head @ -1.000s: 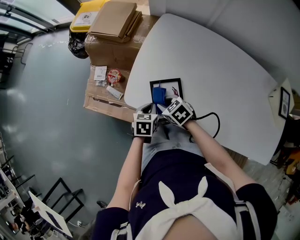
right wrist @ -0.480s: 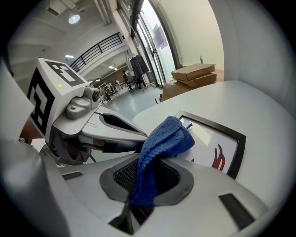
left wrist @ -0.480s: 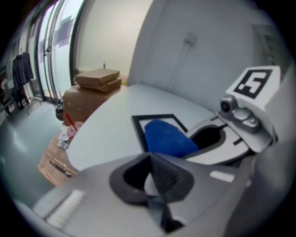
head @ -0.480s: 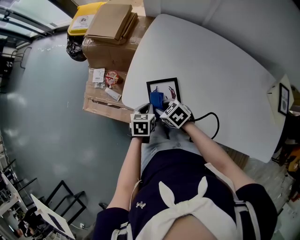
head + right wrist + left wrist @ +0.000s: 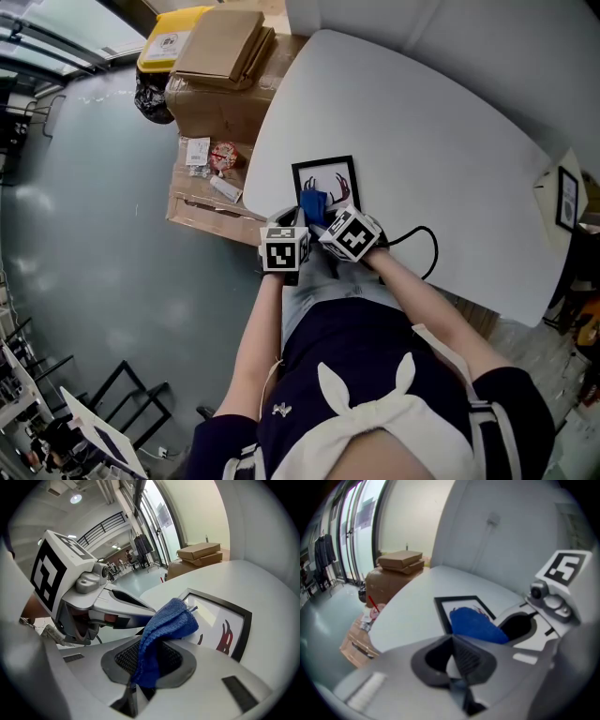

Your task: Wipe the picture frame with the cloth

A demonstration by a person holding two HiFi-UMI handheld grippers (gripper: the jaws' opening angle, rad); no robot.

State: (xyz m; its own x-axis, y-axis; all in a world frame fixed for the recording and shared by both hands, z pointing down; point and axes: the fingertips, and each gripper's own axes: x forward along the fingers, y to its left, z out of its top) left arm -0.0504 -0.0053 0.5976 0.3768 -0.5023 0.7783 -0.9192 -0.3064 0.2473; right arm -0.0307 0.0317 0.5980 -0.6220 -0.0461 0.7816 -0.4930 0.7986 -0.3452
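A black picture frame [image 5: 339,170] with a red design on white lies flat near the front edge of the white table [image 5: 441,141]. A blue cloth [image 5: 313,205] rests on the frame's near-left part, and my right gripper [image 5: 324,218] is shut on it. In the right gripper view the cloth [image 5: 165,632] bunches out of the jaws over the frame [image 5: 238,616]. My left gripper [image 5: 292,223] sits just left of the right one at the table's edge, jaws shut with nothing between them. In the left gripper view the cloth [image 5: 476,624] covers the frame's [image 5: 441,609] near corner.
A black cable [image 5: 424,246] loops on the table to the right of my hands. Cardboard boxes [image 5: 225,56], a yellow bin [image 5: 167,33] and a low pallet with small packets [image 5: 208,164] stand off the table's left side. A small framed item [image 5: 566,202] sits at the far right.
The right gripper has drawn the cloth back toward the frame's near edge, uncovering more of the red design. Both grippers have shifted slightly toward the person.
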